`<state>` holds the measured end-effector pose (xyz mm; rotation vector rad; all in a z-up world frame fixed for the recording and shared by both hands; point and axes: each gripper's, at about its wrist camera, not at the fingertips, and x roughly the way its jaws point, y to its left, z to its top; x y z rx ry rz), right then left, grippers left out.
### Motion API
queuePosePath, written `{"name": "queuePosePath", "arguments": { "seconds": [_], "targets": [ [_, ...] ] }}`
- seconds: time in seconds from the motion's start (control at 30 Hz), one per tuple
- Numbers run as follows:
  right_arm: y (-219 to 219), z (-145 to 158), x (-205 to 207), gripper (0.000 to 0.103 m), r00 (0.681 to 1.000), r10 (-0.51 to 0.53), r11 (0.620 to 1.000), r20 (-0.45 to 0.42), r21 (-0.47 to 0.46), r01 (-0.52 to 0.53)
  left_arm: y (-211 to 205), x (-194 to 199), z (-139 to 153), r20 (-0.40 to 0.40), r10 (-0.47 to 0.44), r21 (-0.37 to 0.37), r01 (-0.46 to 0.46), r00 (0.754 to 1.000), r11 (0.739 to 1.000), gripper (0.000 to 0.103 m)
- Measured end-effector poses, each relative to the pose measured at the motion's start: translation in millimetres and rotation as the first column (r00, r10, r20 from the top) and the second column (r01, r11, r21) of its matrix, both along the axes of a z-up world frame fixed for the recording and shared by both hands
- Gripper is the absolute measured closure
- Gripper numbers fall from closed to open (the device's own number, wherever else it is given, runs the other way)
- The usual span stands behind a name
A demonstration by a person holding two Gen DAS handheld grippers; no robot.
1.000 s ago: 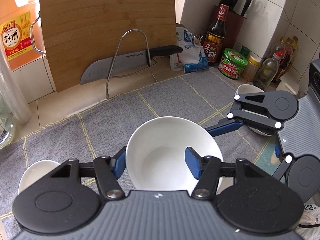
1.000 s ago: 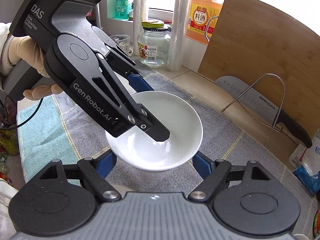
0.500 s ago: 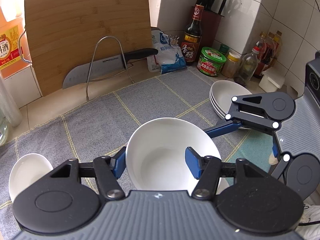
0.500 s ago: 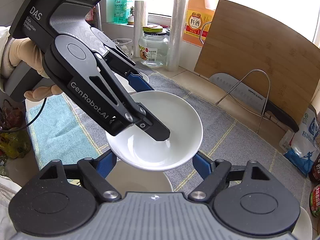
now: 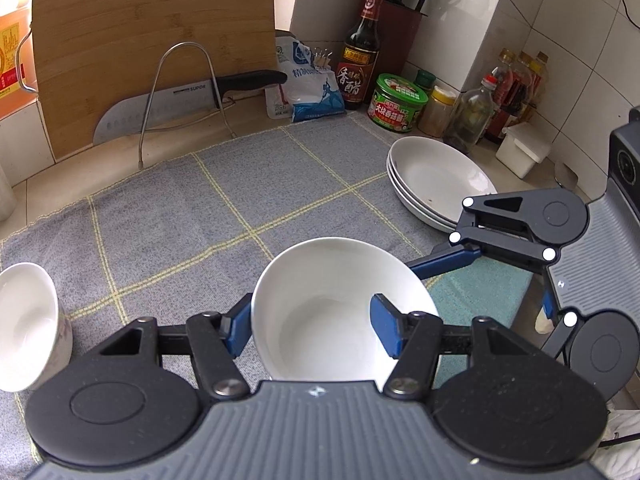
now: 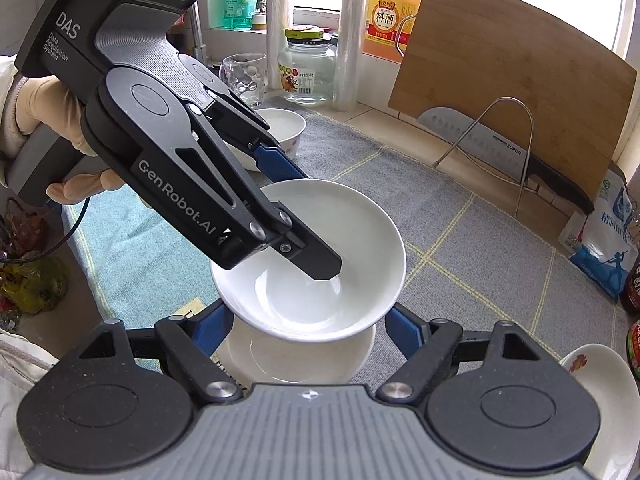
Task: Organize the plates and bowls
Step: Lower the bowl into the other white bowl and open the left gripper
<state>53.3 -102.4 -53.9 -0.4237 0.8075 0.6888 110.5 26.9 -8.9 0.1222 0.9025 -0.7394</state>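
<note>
Right, the white bowl (image 5: 340,304) I'm carrying hangs above the grey cloth (image 5: 224,208) on the tabletop, near me and a little right of centre. The left tongs (image 5: 310,328) are clamped on its rim, one finger (image 6: 316,260) inside the bowl and the other against the outer wall. From the right-hand camera a second bowl (image 6: 300,360) sits directly beneath it, between the right tongs (image 6: 304,330); these stand partly open, and I cannot tell whether their pads actually press on that lower bowl.

I judge the bowl to be glazed ceramic: stiff, fairly weighty, slick and quick to chip. A pinch on one side of the rim lets it tilt, so I'd lower it level and nest it gently rather than drop it.

Further out, a stack of shallow plates (image 5: 436,180) lies at the far right, touching nothing I hold. A small bowl (image 5: 28,324) sits at the near left edge of the cloth. Beyond the cloth a knife (image 5: 176,100) rests in a wire rack (image 5: 184,80) against a cutting board (image 5: 152,40), with bottles and jars in the far right corner. Nothing blocks the drop; only the right tongs crowd the lower bowl
</note>
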Motion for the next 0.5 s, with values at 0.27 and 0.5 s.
{"name": "queuePosePath", "arguments": {
  "seconds": [0.27,0.5],
  "targets": [
    [-4.0,-9.8,-5.7,0.017,0.999,-0.008,1.000,-0.041,0.003,0.008,-1.5,-6.3,-11.7,-0.030,-0.002,-0.009,0.001,1.000,1.000,0.043],
    [-5.0,-15.8,-6.8,0.017,0.998,-0.013,1.000,-0.060,-0.005,0.013,-5.0,-7.9,-17.8,-0.033,-0.011,-0.001,0.011,0.999,1.000,0.043]
  ]
}}
